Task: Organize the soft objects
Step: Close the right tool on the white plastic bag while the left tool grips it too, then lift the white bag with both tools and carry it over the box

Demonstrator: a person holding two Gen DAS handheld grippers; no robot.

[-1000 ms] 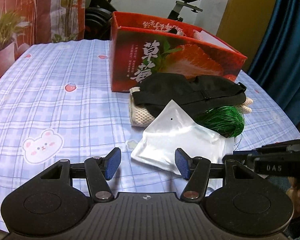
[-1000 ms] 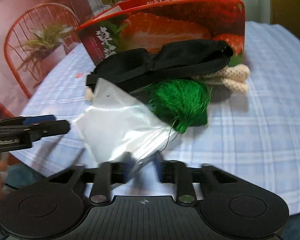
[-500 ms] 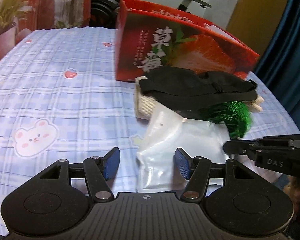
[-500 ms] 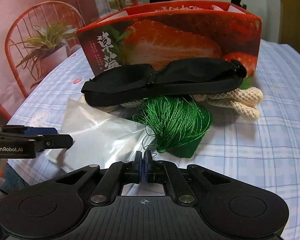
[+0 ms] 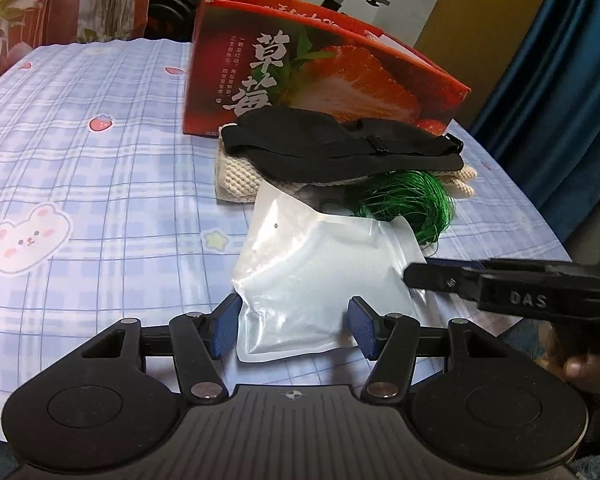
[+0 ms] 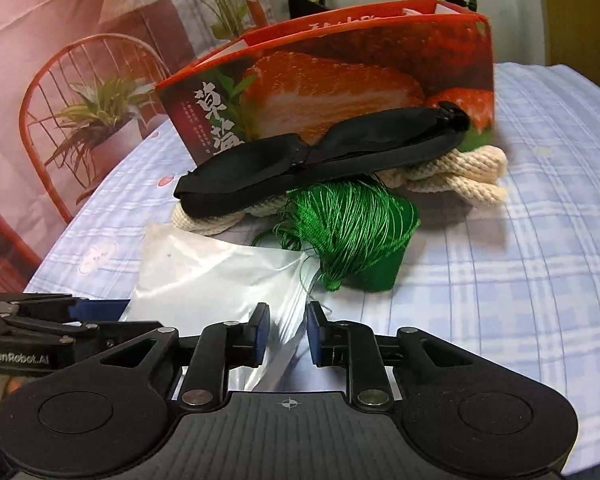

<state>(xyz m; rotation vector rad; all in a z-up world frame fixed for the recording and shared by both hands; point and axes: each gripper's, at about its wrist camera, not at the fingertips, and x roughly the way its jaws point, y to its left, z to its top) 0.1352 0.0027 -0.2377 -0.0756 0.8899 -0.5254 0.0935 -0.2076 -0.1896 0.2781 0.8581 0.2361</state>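
Four soft things out on the cloth (image 5: 100, 184), none boxed as far as visible; box (image 5: 300, 64) upper centre of the left view, interior hidden from both cameras

Bag (image 5: 320, 276) flat at lower centre of the left view, nearest the cameras; corner overlapped by thread (image 6: 352, 236), green, at centre of the right view; mask (image 6: 320, 160), black, above it, draped over rope (image 6: 452, 172), cream, sticking out at both ends, just in front of the box

Left gripper (image 5: 296, 330): jaws spread either side of the bag's near edge, closing a little; left pad touching or just beside the edge, right pad at the other side, no clear squeeze; hard to call a hold

Right gripper (image 6: 287, 332): jaws opening, a crinkled flap of bag between them, pads apart from it; seen from the left view as a dark arm entering at right, tip at the bag's right edge

Judged: early in the task; bag being handed over or readjusted, likely first into the box; thread, mask and rope untouched; all four left to stow; loose green strands liable to snag on the bag when lifted
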